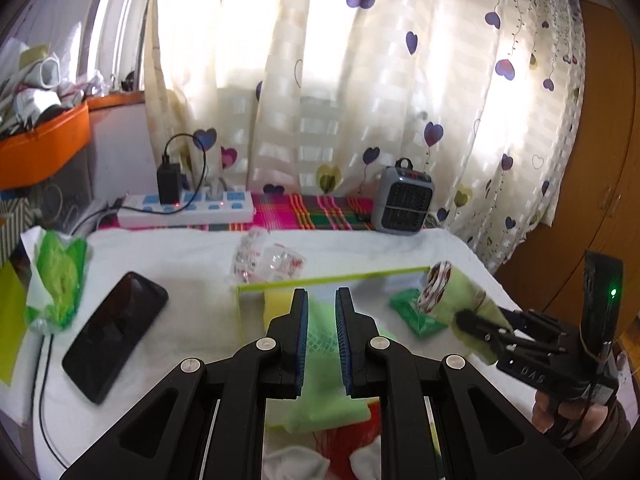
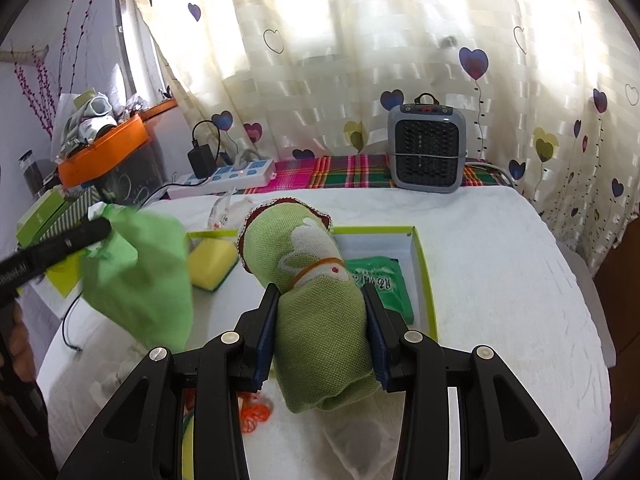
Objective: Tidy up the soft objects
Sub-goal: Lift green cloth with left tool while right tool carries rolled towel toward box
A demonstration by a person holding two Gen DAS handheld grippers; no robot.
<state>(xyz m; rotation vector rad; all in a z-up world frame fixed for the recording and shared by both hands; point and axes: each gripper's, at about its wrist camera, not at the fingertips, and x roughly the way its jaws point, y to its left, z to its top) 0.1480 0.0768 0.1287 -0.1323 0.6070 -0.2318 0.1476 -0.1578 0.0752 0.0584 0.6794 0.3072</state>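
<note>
Both hands loaded, over the white-covered table (image 2: 500, 280). Right gripper (image 2: 322, 332): jaws clamped on the sides of a rolled green towel (image 2: 312, 276) bound with a rubber band; the roll juts forward above the near edge of the lime-edged box (image 2: 424, 276), not yet set down. Left gripper (image 1: 322, 336): jaws nearly together, pinching a thin green cloth (image 2: 140, 272), which in the right view hangs loose from its tips to the left of the box (in the left view only a strip of green shows between the pads, so the grip itself reads better from the other side). Already in the box: a yellow sponge (image 2: 212, 262) at the left end and a flat green packet (image 2: 380, 284) toward the right. Judged progress: roughly midway; two items placed, two in the air. Left over as far as visible: something red and white (image 1: 340, 432) on the table below the left gripper, a bit of orange string (image 2: 256, 412), and a clear crumpled wrapper (image 1: 268, 260) behind the box (whether that counts as soft goods I cannot tell). Phone (image 1: 116, 332), power strip (image 1: 188, 206) and small heater (image 2: 426, 148) are bystanders.
</note>
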